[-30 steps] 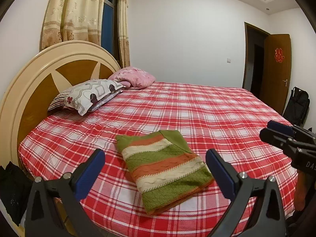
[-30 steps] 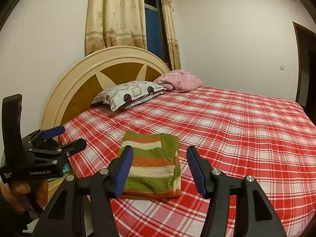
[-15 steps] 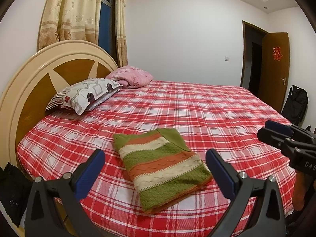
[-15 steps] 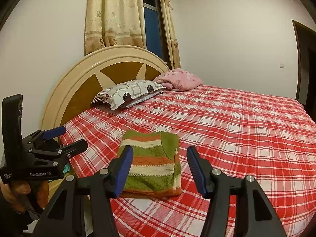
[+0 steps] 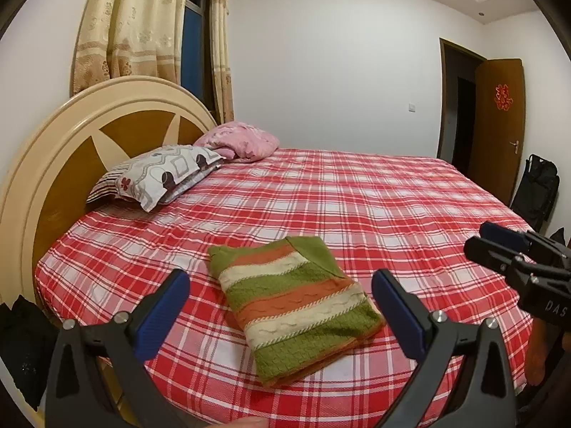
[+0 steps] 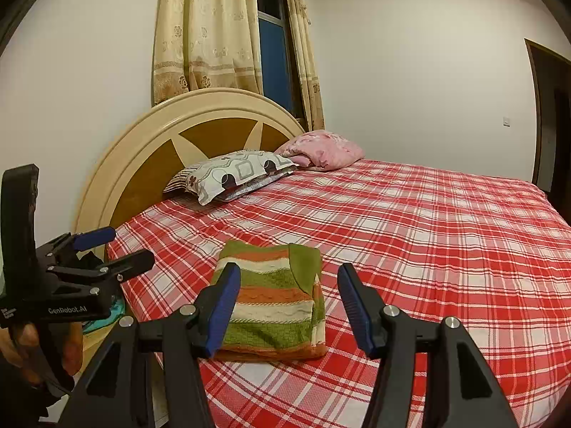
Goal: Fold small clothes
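The folded striped sweater lies flat near the plaid bed's front edge — ahead of both tools, untouched. The left gripper and right gripper both gape empty (right seems nearer), and its long axis runs away from them.

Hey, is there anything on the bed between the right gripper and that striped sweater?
Nothing visible. The right gripper is open and empty, held off the folded striped sweater, with only bare plaid bedsheet around it. The pillows lie far back by the headboard, and the left gripper is off to the side.
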Demonstrator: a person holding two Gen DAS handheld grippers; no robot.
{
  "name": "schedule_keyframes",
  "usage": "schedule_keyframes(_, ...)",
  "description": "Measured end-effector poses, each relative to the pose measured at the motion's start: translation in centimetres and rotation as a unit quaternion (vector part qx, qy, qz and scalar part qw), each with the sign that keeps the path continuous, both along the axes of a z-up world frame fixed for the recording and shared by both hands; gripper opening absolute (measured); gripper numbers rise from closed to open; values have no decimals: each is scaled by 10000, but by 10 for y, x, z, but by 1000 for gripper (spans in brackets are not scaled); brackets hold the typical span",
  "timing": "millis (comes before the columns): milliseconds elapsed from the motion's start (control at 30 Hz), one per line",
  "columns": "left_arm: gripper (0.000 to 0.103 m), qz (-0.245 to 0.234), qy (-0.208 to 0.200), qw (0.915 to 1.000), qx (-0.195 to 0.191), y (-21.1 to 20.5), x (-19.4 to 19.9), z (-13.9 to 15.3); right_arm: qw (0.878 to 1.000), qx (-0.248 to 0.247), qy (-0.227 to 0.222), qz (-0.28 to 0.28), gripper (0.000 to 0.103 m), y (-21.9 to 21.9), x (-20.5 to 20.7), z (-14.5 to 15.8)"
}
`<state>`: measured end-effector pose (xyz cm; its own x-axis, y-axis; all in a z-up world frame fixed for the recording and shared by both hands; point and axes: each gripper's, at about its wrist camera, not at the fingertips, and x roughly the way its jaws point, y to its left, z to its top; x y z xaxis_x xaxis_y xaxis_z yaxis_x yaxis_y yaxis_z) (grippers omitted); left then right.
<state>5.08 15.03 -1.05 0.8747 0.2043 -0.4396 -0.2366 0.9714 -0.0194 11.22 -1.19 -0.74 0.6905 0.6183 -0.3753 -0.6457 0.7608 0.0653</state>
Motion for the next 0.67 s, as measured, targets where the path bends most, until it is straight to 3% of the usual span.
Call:
schedule_keyframes(333,103,172,-55,9993,-320,13,2,-2,10000,-76,1,46,58,5,-2,-5)
schedule_keyframes(667,103,66,-85,9997,-210,7,2,-8,9999,-94,44,55,58,6,-3,-9)
